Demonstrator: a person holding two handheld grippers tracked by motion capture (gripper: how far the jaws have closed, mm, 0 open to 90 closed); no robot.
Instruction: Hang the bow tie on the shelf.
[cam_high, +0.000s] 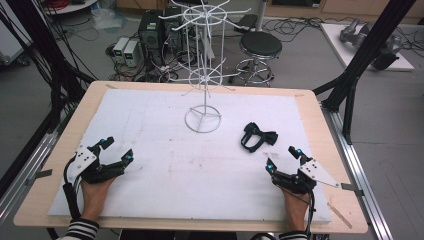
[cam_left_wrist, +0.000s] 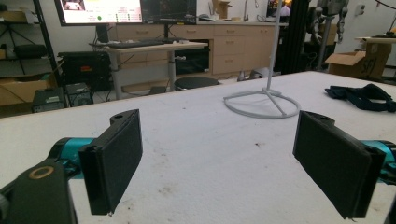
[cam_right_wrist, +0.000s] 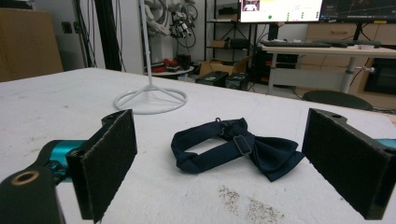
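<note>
A dark navy bow tie with its strap looped lies on the white mat, right of centre. It appears close ahead between the jaws in the right gripper view and far right in the left gripper view. A white wire display rack stands at the mat's far middle on a ring base. My left gripper rests open at the near left, nothing between its jaws. My right gripper rests open at the near right, just short of the bow tie.
The white mat covers a wooden table. A black frame post stands off the right edge. On the floor behind are a stool and computer boxes.
</note>
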